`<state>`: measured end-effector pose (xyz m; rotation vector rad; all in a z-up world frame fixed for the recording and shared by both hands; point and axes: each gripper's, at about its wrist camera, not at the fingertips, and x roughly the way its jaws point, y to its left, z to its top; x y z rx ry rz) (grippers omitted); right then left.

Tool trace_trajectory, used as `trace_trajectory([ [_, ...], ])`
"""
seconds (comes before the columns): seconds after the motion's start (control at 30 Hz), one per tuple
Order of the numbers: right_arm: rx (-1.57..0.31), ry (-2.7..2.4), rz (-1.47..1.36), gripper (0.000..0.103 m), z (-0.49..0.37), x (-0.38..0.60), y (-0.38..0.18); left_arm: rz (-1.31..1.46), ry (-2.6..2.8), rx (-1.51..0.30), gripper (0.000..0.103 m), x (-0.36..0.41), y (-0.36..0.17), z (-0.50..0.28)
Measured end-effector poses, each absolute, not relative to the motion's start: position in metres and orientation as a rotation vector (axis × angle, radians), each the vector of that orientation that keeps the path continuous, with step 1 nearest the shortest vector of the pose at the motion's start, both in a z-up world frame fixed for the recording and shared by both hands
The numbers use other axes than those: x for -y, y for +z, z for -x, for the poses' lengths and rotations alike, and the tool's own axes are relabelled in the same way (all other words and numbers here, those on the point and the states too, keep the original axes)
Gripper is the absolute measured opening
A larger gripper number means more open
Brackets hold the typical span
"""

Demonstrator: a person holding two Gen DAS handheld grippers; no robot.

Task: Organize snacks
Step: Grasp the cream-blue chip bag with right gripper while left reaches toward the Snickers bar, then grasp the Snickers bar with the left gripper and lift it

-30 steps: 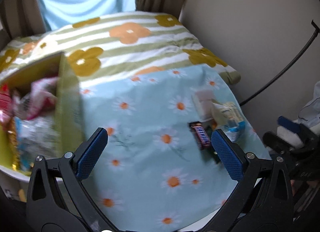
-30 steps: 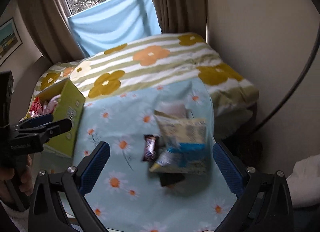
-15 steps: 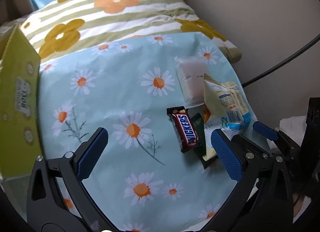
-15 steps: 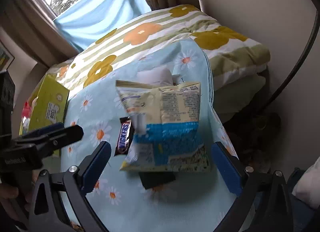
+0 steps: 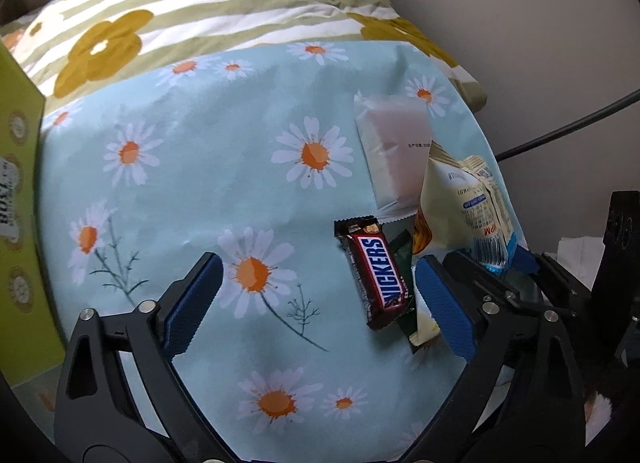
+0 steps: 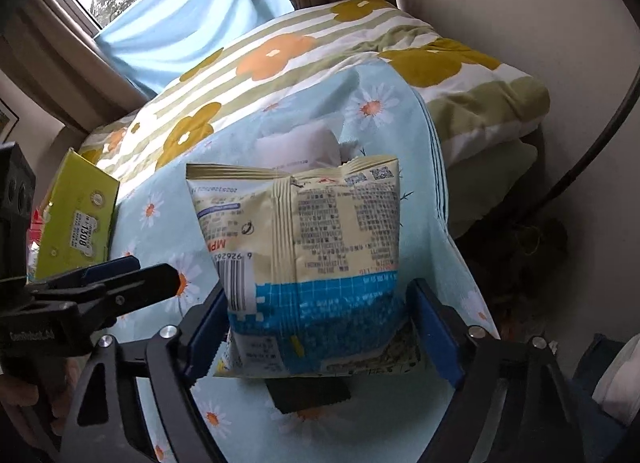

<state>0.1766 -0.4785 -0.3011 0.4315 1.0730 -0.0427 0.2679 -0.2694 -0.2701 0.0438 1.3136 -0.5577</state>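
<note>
In the left wrist view, the left gripper (image 5: 316, 299) hangs low over the daisy cloth (image 5: 224, 167). Its jaws are wide apart and closing. The Snickers bar (image 5: 376, 271) lies flat on the cloth between the two blue pads, close to the right one, and neither pad touches it. Just right of the bar lies a dark green packet (image 5: 406, 263), half under it. Beyond the bar lies a pale pink packet (image 5: 394, 151), and beside that one stands the cream and blue snack bag (image 5: 468, 203). The yellow-green box (image 5: 20, 199) is well apart from the bar, at the far left edge.

In the right wrist view, the right gripper (image 6: 316, 331) is closing around the snack bag (image 6: 304, 247). The blue pads stand on both sides of its lower part, touching or almost touching; I cannot tell if they press already. The yellow-green box (image 6: 76, 215) stands left of the bag, and the left gripper (image 6: 120, 283) lies between them.
</note>
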Motion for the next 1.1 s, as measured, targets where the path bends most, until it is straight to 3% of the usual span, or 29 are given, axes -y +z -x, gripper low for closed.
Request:
trace_trajectory([
  [0.03,-1.074,-0.04,-0.427,0.082,-0.177,0.478,-0.302,-0.047,-0.555,-1.32,0.093,0.271,-0.273,-0.269],
  [0.2,-1.083,-0.034,-0.411,0.055,-0.176,0.479,-0.306,-0.047,-0.554,-1.337,0.09,0.273,-0.277,-0.271],
  [0.27,-1.077,-0.031,-0.424,0.051,-0.174,0.481,-0.304,-0.058,-0.551,-1.338,0.09,0.275,-0.278,-0.273],
  [0.4,-1.068,-0.039,-0.441,0.049,-0.17,0.48,-0.3,-0.078,-0.558,-1.347,0.089,0.283,-0.282,-0.273],
  [0.53,-1.067,-0.049,-0.464,0.048,-0.161,0.479,-0.298,-0.102,-0.574,-1.358,0.077,0.292,-0.286,-0.272],
  [0.73,-1.076,-0.066,-0.532,0.048,-0.141,0.479,-0.298,-0.122,-0.595,-1.366,0.076,0.301,-0.29,-0.268],
  [1.1,-1.051,-0.101,-0.619,0.048,-0.118,0.475,-0.292,-0.182,-0.627,-1.38,0.05,0.322,-0.303,-0.257],
])
